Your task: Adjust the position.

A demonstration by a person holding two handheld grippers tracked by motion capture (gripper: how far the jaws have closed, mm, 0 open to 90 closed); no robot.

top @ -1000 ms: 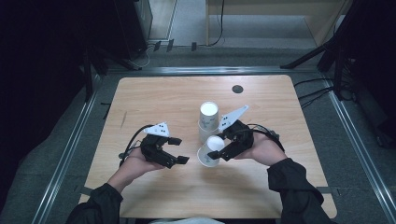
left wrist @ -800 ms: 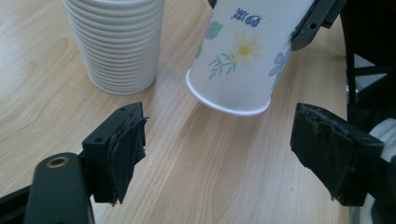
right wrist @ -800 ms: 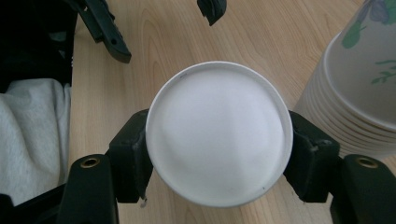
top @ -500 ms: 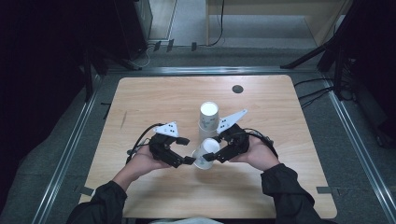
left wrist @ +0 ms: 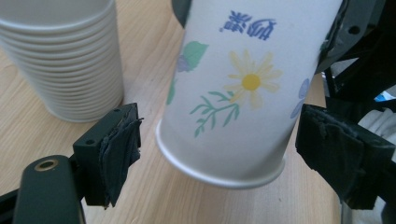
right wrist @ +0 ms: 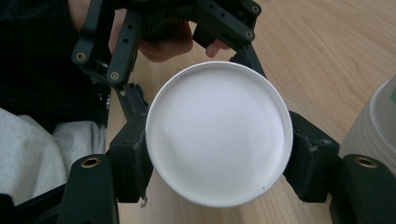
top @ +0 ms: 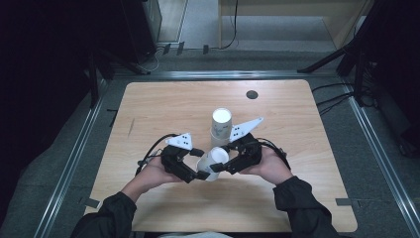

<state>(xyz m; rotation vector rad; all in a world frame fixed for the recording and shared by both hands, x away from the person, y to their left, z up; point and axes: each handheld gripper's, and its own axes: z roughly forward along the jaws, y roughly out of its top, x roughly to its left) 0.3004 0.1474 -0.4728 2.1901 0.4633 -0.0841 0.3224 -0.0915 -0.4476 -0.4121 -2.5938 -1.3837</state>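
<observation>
surface: wooden table (top: pixel 163 106) — pale | on it: stack of paper cups (top: pixel 221 127) — upright, mid-table

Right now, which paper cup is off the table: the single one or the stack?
The single flowered cup, held tilted between both hands, with the right gripper clamped on it. The stack of cups stands on the table behind it.

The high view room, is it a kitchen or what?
Probably a lab or recording room, not a kitchen: a bare wooden table stands on a metal-framed platform, cables trail over the floor behind it, and the surroundings are dark.
</observation>
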